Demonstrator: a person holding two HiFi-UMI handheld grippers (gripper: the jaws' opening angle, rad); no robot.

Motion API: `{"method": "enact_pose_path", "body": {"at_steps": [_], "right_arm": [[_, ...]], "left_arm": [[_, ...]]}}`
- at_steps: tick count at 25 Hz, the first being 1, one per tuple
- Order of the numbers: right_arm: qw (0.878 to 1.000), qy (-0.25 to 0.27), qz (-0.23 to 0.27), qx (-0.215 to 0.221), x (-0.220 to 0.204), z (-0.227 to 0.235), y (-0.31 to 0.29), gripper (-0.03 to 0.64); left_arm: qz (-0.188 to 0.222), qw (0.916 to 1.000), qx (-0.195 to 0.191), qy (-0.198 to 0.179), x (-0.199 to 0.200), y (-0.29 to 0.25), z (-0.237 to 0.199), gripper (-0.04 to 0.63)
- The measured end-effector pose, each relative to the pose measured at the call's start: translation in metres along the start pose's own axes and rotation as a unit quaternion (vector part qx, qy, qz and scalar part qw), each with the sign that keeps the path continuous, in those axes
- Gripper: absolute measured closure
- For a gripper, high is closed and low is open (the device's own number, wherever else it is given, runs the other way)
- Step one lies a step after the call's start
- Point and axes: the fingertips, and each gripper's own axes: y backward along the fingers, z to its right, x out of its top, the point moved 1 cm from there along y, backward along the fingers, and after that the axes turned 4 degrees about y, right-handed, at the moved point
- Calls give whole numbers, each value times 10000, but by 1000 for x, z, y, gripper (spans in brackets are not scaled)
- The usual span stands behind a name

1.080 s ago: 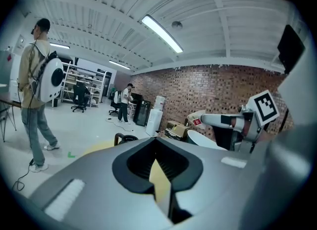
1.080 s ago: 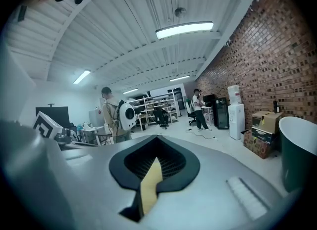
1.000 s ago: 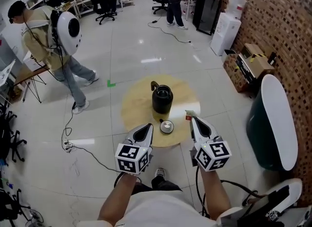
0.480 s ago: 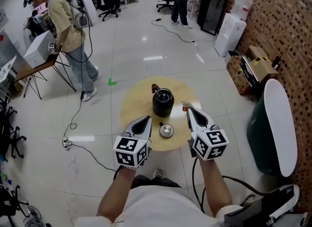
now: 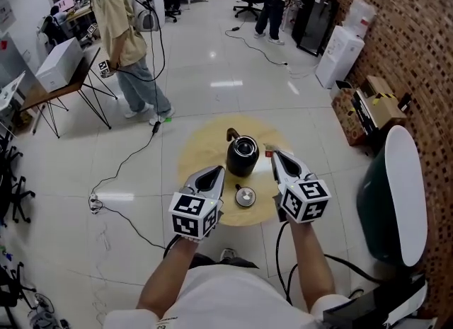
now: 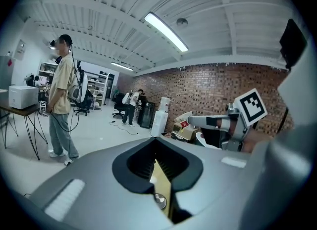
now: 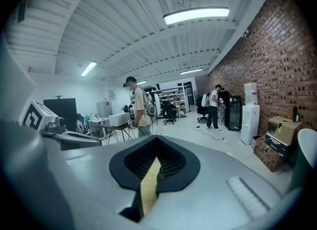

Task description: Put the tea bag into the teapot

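Note:
A black teapot (image 5: 242, 155) stands open on the round wooden table (image 5: 202, 152). Its silver lid (image 5: 245, 196) lies on the table in front of it. My right gripper (image 5: 274, 155) is just right of the teapot, level with its rim and shut on the tea bag (image 5: 268, 153), whose red tag shows at the tip. The left gripper view shows that tag (image 6: 184, 123) at the end of the right gripper's jaws. My left gripper (image 5: 216, 172) hovers at the teapot's near left, shut and holding nothing. Through its slit I see the lid (image 6: 159, 200).
A person (image 5: 127, 30) stands beyond the table at the left, beside a desk (image 5: 64, 73). A cable (image 5: 124, 172) trails over the floor to the table's left. A dark tub with a white board (image 5: 393, 186) is at the right, with boxes (image 5: 368, 108) by the brick wall.
My right gripper has carried the tea bag forward, from the table's near right to beside the teapot's rim. The person behind has walked to the right. The left gripper has hardly moved.

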Motion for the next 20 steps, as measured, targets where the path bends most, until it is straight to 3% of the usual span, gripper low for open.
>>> {"method": "enact_pose_path", "body": {"at_steps": [10,20], "right_arm": [[9979,369,-532,26,27,3,-44,614],[9813,1112,-1553,245,-18,15,-100,614]], "left_arm": [[-203,9997,-84,132,31,-10,-15,583],[-458,9978,-90,469,0,-23,-24,583]]}}
